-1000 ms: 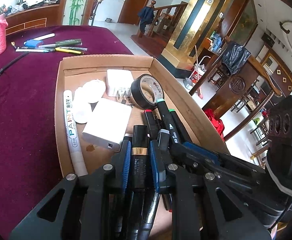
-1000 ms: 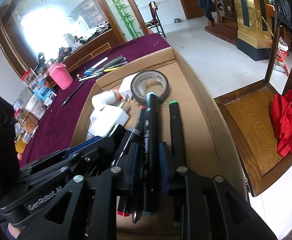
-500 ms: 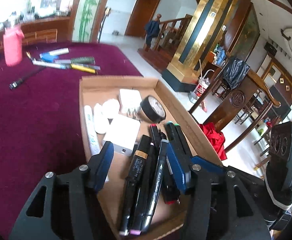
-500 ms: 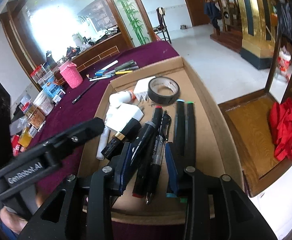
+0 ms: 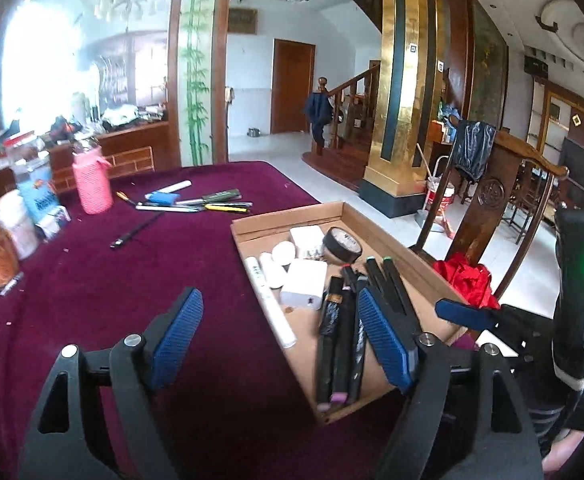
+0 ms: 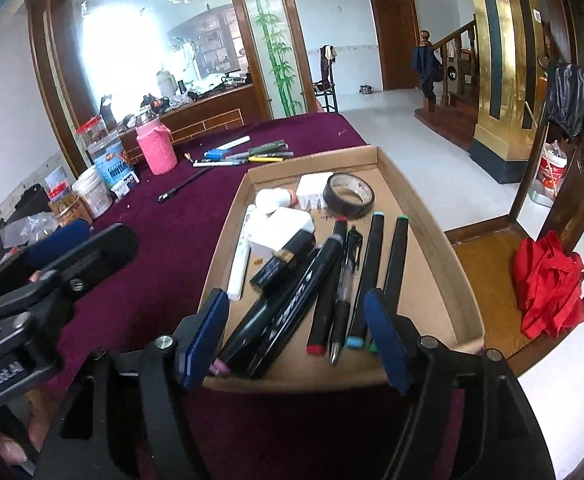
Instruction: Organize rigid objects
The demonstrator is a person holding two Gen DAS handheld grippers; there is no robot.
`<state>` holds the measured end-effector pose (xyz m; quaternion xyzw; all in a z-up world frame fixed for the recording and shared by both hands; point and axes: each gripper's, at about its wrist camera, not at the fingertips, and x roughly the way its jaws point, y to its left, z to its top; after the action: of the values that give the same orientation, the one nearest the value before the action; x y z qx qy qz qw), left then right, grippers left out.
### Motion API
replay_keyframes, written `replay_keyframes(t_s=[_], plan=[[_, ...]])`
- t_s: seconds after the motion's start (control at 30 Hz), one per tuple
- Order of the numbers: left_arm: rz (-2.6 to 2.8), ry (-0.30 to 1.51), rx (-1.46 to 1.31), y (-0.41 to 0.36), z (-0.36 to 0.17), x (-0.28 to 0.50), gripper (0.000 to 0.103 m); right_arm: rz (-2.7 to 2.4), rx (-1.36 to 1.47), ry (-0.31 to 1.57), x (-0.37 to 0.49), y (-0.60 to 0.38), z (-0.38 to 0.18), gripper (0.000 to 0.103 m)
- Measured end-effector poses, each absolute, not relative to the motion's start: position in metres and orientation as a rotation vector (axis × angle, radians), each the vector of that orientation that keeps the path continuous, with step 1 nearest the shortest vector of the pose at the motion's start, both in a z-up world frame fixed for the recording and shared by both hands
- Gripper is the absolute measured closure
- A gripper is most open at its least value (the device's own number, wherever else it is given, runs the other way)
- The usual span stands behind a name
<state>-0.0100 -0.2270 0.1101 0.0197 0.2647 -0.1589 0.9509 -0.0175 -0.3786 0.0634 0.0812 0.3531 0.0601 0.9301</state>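
Although the cardboard tray [image 6: 432, 216] already carries its row of markers [image 6: 288, 304], your remaining work lies at the far end of the tabletop [image 5: 104, 280]: a loose cluster of pens [image 5: 196, 204] sits well apart from the tray, at about eleven o'clock from the left claw [image 5: 280, 344] and toward twelve o'clock, a little left, from the right claw [image 6: 296, 336]. Their long axes run mostly crosswise to your line of approach, nearly side to side in both views, with one dark pen [image 5: 136, 232] lying on a diagonal nearer to you. In my judgement the left claw has the shorter, clearer path, since the tray stands between the right claw and that cluster. Both claws are empty and their jaws are opening; the left stands wide over bare cloth beside the tray's left wall, while the right stands moderately wide at the tray's near edge, with the marker ends seen between its pads but not pressed. The cluster comprises slim rigid sticks: a white one, a blue-bodied one, a dark green one, a yellow one and some silver-grey ones, lying touching or just beside each other. A crosswise grasp would call for a wrist turn, I judge. A pink knitted container [image 5: 92, 184] stands close to their left.
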Motion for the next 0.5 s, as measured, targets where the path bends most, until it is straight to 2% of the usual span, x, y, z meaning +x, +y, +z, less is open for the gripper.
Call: replay_keyframes(t_s=[0.5], plan=[[-0.249, 0.529, 0.089, -0.208, 0.086, -0.042, 0.021, 0.065, 0.155, 0.756, -0.044, -0.372, 0.047, 0.033]])
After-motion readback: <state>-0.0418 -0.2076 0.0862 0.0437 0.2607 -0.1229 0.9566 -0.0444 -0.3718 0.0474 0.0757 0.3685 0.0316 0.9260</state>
